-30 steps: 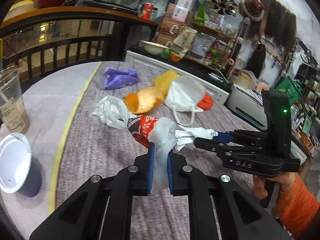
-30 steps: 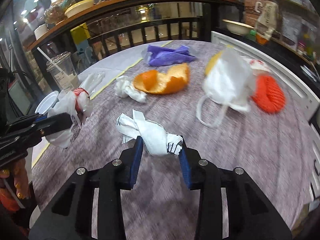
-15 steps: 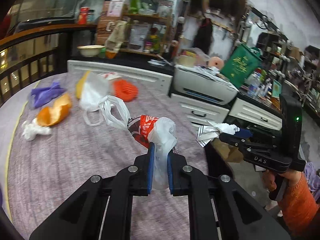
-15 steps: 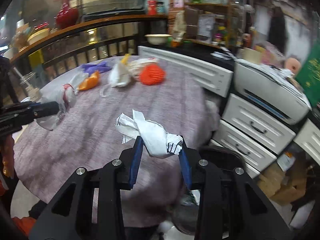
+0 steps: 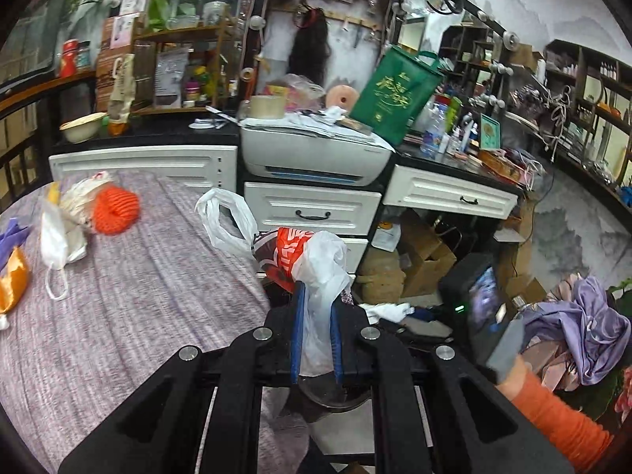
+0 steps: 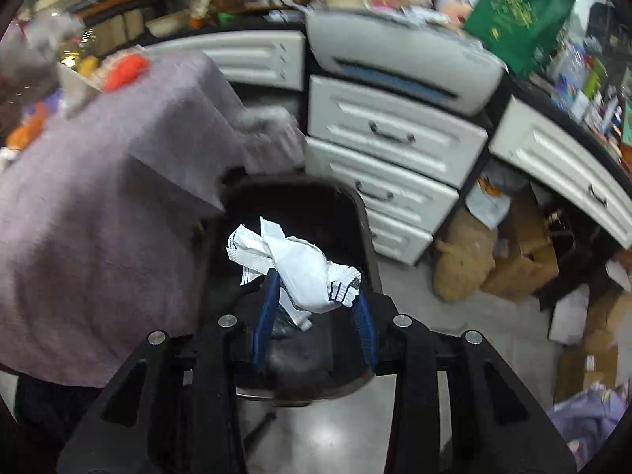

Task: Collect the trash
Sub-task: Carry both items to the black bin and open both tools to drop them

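My left gripper (image 5: 316, 296) is shut on a white plastic bag (image 5: 322, 268) with red printed packaging bunched in it, held past the edge of the purple-grey table (image 5: 118, 296). My right gripper (image 6: 316, 292) points down over a black bin (image 6: 355, 205). A crumpled white paper (image 6: 300, 264) still sits between its blue pads (image 6: 268, 300) while the jaws are opening. In the left wrist view the right gripper (image 5: 395, 314), with the paper (image 5: 389, 310), hangs lower right, held by a hand in an orange sleeve (image 5: 553, 414). An orange net (image 5: 114, 207) and another white bag (image 5: 59, 237) lie on the table.
White drawers (image 5: 312, 209) and a printer (image 5: 316, 154) stand right behind the bin. Cardboard boxes (image 5: 426, 256) and a purple cloth heap (image 5: 584, 324) crowd the floor at the right. A green bag (image 5: 395, 94) leans on the counter.
Both grippers swung right, off the table top towards the drawers. The right one dipped over the black bin with the paper. Its pads stand slightly wider apart.
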`<control>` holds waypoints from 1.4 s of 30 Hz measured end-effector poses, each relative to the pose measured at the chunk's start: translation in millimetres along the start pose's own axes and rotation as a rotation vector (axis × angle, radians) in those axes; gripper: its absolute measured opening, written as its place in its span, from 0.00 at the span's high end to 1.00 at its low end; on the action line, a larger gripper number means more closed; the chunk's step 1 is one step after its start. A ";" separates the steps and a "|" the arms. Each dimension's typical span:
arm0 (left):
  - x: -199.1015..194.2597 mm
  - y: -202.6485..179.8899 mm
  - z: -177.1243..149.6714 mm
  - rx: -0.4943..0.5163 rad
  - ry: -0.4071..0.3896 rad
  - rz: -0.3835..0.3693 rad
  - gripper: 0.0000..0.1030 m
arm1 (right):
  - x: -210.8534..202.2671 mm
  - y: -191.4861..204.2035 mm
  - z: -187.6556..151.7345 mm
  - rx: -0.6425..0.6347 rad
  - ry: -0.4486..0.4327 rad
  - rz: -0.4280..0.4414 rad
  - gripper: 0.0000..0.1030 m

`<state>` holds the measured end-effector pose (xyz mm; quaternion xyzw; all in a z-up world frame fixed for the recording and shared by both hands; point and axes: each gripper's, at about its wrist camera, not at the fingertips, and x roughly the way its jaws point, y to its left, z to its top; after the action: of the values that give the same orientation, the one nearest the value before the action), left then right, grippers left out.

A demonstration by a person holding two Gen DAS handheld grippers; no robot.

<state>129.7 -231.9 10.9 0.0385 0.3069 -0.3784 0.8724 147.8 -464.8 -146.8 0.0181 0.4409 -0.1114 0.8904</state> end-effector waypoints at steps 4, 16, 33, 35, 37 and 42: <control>11.6 -13.7 2.2 0.022 0.019 -0.024 0.88 | 14.9 -8.3 -15.2 0.072 0.019 -0.032 0.29; 44.9 -48.8 4.8 0.051 0.090 -0.111 0.88 | -44.8 -52.1 -40.6 0.215 -0.071 -0.072 0.22; 167.3 -82.3 -39.4 0.125 0.395 -0.115 0.87 | -91.9 -135.5 -103.1 0.450 -0.086 -0.153 0.20; 178.7 -78.3 -45.2 0.131 0.434 -0.107 0.81 | -90.2 -138.2 -106.3 0.464 -0.081 -0.146 0.20; 185.6 -73.2 -49.8 0.129 0.449 -0.096 0.58 | -88.5 -139.4 -106.0 0.466 -0.079 -0.142 0.20; 186.8 -65.5 -60.7 0.098 0.471 -0.117 0.21 | -88.8 -135.6 -102.3 0.467 -0.092 -0.131 0.20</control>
<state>152.3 -379.1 -132.9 0.1500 0.4847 -0.4231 0.7507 -13.2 -567.4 -130.2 0.1894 0.3625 -0.2685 0.8721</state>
